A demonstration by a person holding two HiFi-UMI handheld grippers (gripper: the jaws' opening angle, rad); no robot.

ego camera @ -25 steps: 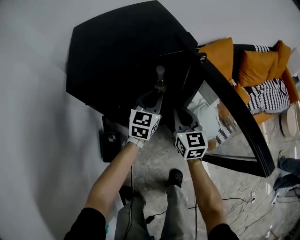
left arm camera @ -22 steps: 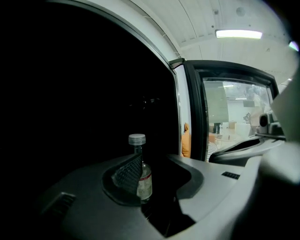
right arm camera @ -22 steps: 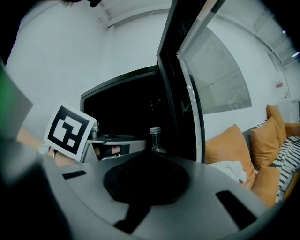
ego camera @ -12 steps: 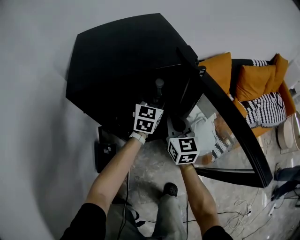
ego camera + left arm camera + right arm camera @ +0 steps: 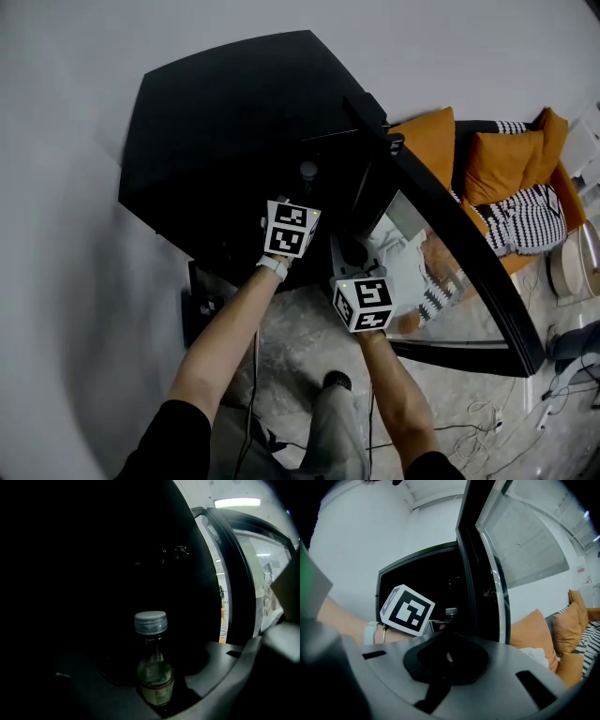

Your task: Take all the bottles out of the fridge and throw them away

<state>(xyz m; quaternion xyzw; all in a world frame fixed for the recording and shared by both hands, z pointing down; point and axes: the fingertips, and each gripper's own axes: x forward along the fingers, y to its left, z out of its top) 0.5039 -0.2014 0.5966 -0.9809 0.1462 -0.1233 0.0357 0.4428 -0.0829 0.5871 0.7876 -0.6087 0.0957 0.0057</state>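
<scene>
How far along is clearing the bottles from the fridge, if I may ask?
Done: the fridge door stands open. In hand: the left gripper, jaws just opened, has a capped bottle between them, not gripped; the right gripper is shut, empty. Remaining: grasping, removing, binning it.

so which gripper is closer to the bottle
Left. The left gripper has just opened its jaws, the bottle between them; the right gripper is shut, back beside the fridge door.
</scene>
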